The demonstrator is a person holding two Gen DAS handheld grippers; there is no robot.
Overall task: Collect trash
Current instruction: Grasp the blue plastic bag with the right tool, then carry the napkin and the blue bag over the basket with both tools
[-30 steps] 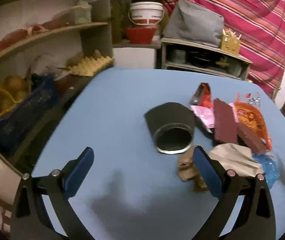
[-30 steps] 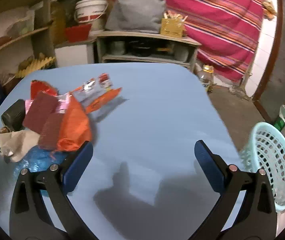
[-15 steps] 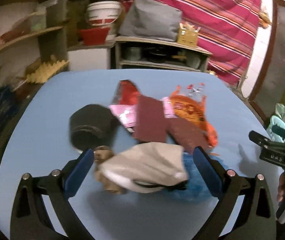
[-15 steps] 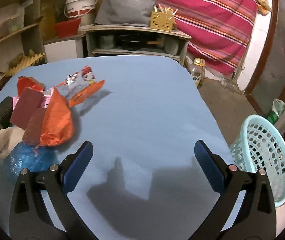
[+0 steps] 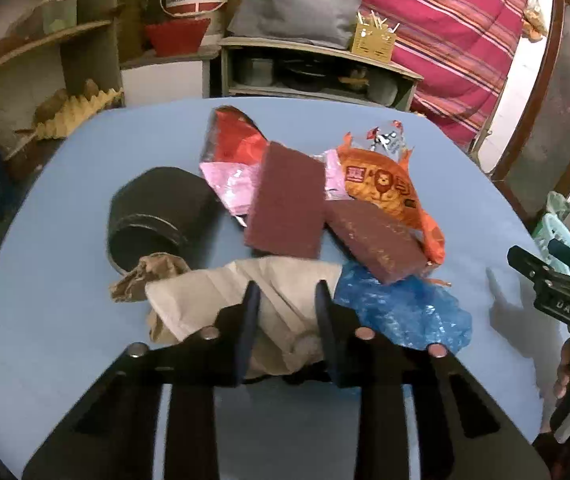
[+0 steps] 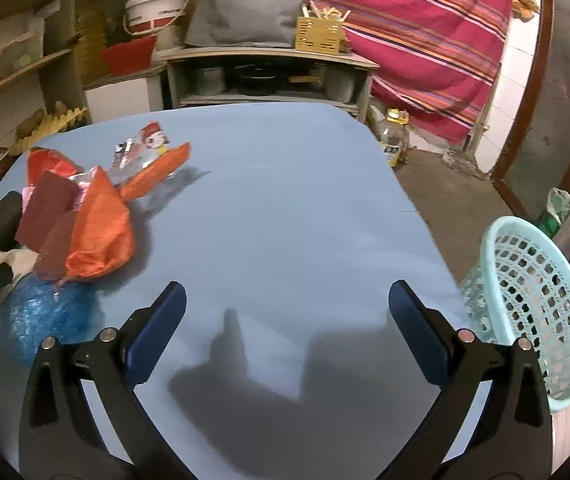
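A pile of trash lies on the blue table [image 5: 69, 320]. My left gripper [image 5: 287, 304] is shut on a crumpled beige paper bag [image 5: 213, 292] at the near edge of the pile. Around it lie a blue plastic bag [image 5: 405, 308], two maroon pads [image 5: 285, 200], an orange snack wrapper [image 5: 381, 184], a pink foil wrapper [image 5: 229, 180], a red wrapper [image 5: 233, 140] and a black cup on its side [image 5: 157, 212]. My right gripper [image 6: 285, 300] is open and empty over bare table, right of the pile [image 6: 97, 224]. A light-blue basket [image 6: 533, 312] stands beyond the table's right edge.
Shelves with clutter stand along the left [image 5: 37, 52]. A low cabinet [image 5: 317, 68] with a grey bag and a striped curtain [image 6: 425, 20] are behind the table. A bottle [image 6: 395, 136] stands on the floor at the right. The right gripper shows in the left wrist view [image 5: 557, 280].
My left gripper has swung right onto the pile and closed on the beige paper bag. My right gripper has stayed open and shifted slightly.
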